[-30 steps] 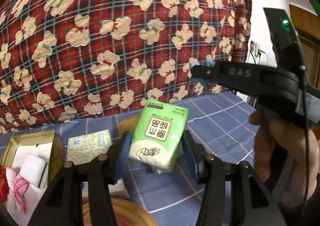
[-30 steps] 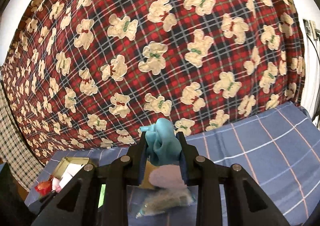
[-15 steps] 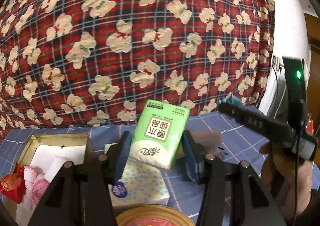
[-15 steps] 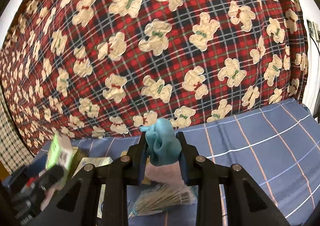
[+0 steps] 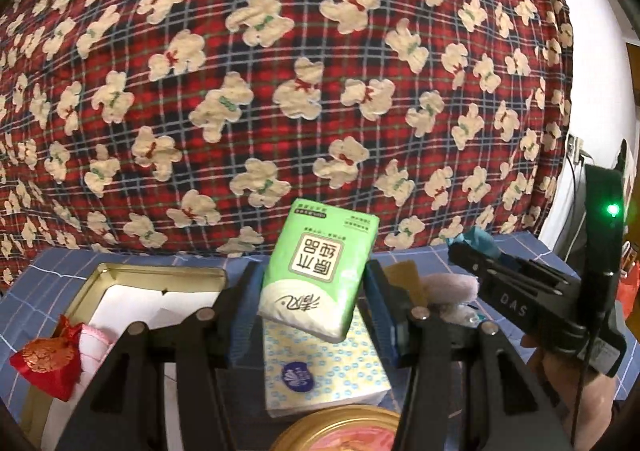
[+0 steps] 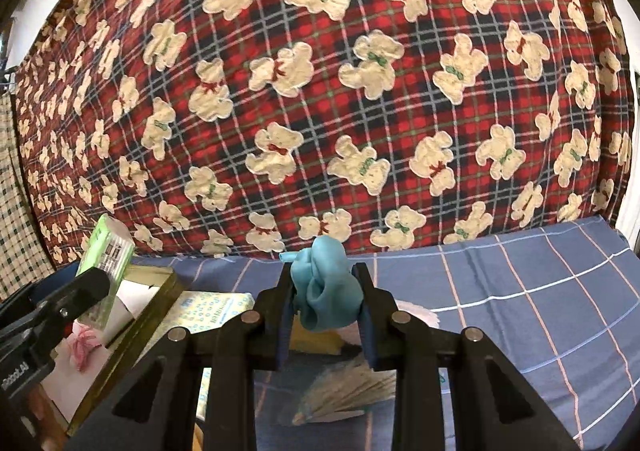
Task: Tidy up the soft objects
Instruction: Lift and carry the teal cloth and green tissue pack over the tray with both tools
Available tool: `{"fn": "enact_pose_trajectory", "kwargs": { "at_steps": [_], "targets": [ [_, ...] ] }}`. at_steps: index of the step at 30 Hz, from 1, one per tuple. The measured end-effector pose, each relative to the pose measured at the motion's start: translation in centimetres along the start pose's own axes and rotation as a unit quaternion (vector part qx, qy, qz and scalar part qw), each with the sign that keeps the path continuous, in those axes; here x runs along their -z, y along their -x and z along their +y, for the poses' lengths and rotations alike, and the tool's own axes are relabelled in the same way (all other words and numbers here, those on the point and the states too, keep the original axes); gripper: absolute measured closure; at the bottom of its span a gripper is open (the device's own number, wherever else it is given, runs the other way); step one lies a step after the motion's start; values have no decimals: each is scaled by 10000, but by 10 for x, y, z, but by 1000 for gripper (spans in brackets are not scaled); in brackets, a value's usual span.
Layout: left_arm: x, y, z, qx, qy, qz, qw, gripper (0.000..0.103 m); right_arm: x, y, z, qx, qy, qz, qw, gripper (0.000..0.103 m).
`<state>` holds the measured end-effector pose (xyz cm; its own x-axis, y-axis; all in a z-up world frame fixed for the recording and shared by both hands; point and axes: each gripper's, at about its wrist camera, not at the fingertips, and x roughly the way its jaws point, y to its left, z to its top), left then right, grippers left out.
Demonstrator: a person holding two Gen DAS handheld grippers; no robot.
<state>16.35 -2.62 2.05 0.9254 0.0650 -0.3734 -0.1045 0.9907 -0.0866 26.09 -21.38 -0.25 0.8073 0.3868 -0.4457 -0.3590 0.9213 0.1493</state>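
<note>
Backdrop: red plaid blanket with cream teddy bears [image 5: 280, 83], hanging well beyond both sets of jaws and filling the upper part of both views.
Surface: blue checked cloth [image 6: 520, 291] spread below and ahead of the jaws, soft and a little wrinkled.
Tin: open gold metal tin [image 5: 160, 275] lined in white, below and left of the left jaws; a red drawstring pouch [image 5: 44, 363] and something pink lie at its near end.
Flat pack: pale dotted tissue pack [image 5: 320, 371] lying directly under the left jaws, just beside the tin.
Left gripper [image 5: 312, 303]: jaws closed on the green tissue pack [image 5: 320, 271], held tilted in the air, pads on its two narrow sides.
Green pack handling: probably light and squashy with a slick plastic wrap; a side grip near the middle looks soundest, since it could slip or twist out.
Right gripper [image 6: 326, 303]: jaws closed on a crumpled teal rubbery piece [image 6: 324, 287], perhaps a glove or balloon.
Teal piece handling: likely limp and stretchy, best pinched at the bunched middle.
Below right jaws: yellow sponge-like piece [image 6: 316, 339] and a bundle of pale fibres [image 6: 344, 395].
</note>
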Motion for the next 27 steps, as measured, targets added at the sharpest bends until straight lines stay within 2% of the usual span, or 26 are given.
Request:
{"fn": "enact_pose_trajectory", "kwargs": {
  "at_steps": [13, 21, 27],
  "targets": [
    [-3, 13, 30, -416, 247, -356, 9982, 52, -16, 3, 29, -255, 14, -452, 9987, 73],
    [-5, 23, 44, -939, 409, -631, 9927, 52, -22, -5, 55, -557, 130, -485, 9972, 73],
    [-4, 33, 61, -1362, 671, -833, 9849, 52, -30, -11, 76, -854, 204, -491, 9949, 73]
  ]
}}
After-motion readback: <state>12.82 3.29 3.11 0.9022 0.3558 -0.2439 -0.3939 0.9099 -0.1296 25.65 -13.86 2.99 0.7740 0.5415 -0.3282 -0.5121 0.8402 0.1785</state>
